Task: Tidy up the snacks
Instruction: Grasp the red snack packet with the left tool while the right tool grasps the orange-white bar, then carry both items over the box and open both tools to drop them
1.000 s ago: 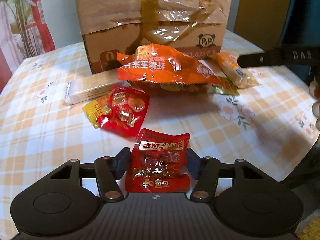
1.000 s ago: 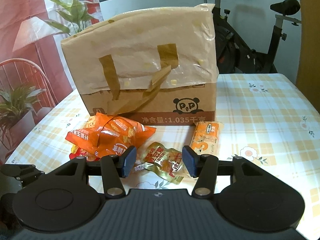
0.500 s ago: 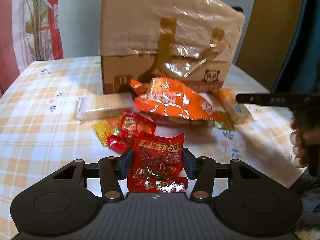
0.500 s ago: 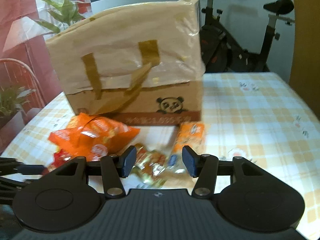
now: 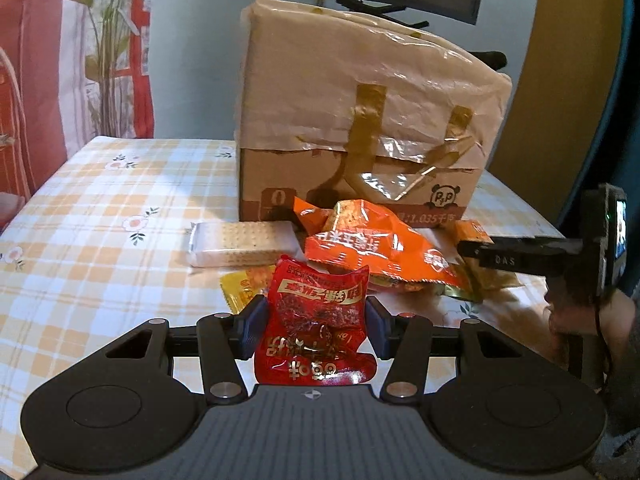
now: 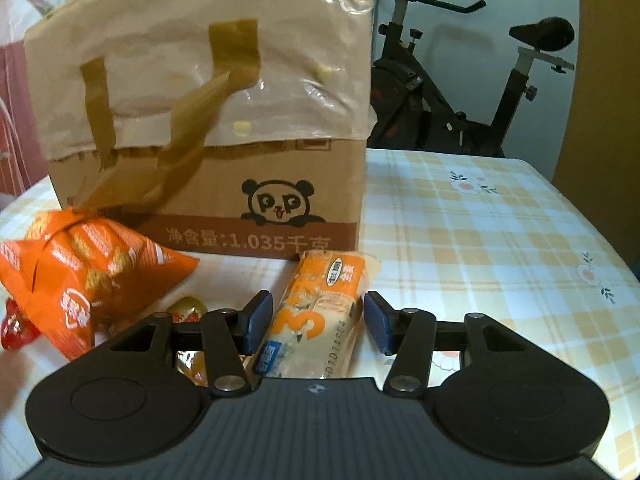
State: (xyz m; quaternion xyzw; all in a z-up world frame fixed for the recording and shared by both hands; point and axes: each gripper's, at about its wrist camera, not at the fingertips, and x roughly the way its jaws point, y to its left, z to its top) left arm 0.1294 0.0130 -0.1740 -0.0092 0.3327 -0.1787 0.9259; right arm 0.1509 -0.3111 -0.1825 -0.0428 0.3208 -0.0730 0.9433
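Note:
My left gripper (image 5: 316, 326) is shut on a red snack packet (image 5: 316, 328) and holds it above the table. Behind it lie a yellow packet (image 5: 240, 289), a clear-wrapped wafer pack (image 5: 242, 243) and a big orange bag (image 5: 376, 250) in front of the taped cardboard box (image 5: 360, 136). My right gripper (image 6: 316, 322) is open, its fingers on either side of an orange-and-white snack bar (image 6: 320, 312) lying on the table by the box (image 6: 208, 120). The orange bag (image 6: 76, 272) lies to its left.
The checked tablecloth (image 6: 480, 240) stretches to the right. A small gold packet (image 6: 186, 306) and a red one (image 6: 14, 326) lie by the orange bag. An exercise bike (image 6: 460, 92) stands behind the table. The right gripper's body (image 5: 540, 258) shows in the left view.
My left gripper has lifted the red packet off the table and tilted up. My right gripper has moved right and forward, from the gold packet to around the orange-and-white bar.

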